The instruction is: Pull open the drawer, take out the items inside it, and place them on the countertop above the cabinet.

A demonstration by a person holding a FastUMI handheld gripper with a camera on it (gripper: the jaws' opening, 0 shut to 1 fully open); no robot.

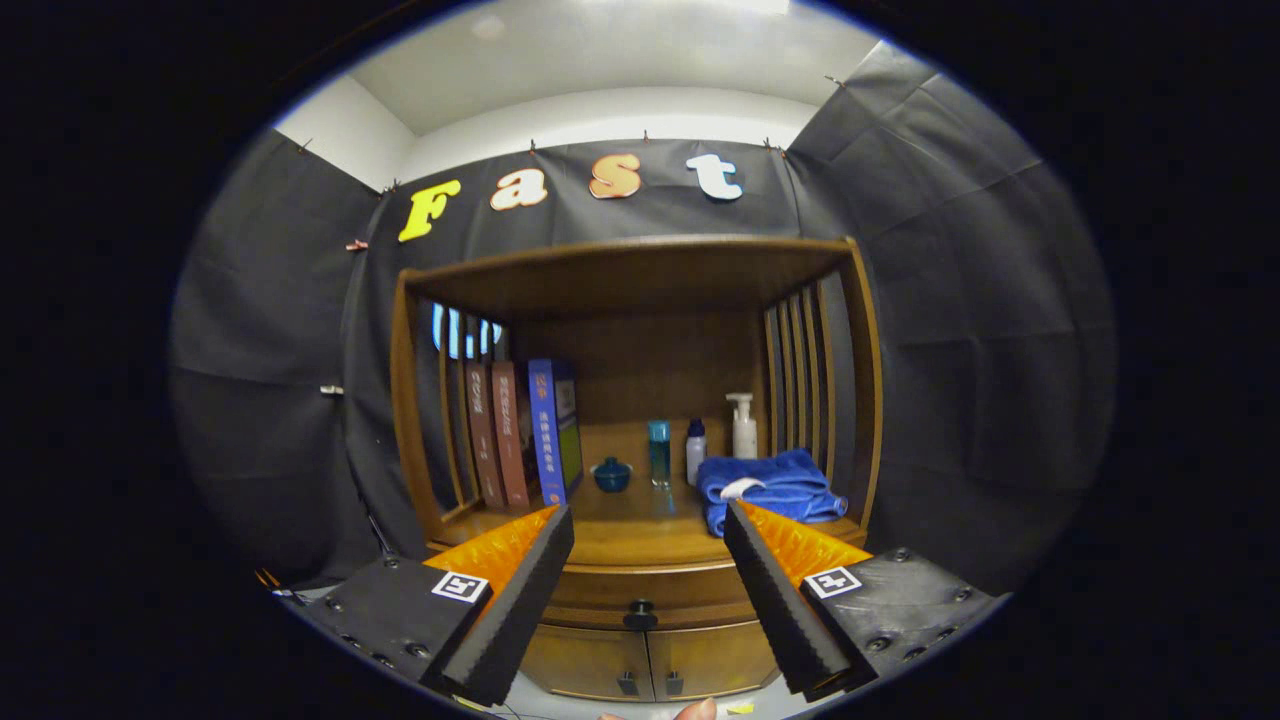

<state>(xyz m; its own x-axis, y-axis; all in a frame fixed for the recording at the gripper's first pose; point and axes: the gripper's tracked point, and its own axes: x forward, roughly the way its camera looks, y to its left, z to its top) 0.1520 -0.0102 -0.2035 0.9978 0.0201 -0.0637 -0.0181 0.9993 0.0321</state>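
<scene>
A wooden cabinet stands straight ahead, its countertop under an open shelf bay. Beneath the countertop runs a closed drawer with a dark round knob, seen between and beyond my fingers. What lies inside the drawer is hidden. My gripper is open, its fingers spread wide and holding nothing, some way back from the cabinet front.
On the countertop stand three books at the left, a small blue lidded bowl, a teal bottle, a white bottle, a pump bottle and a folded blue towel. Two small doors sit below the drawer.
</scene>
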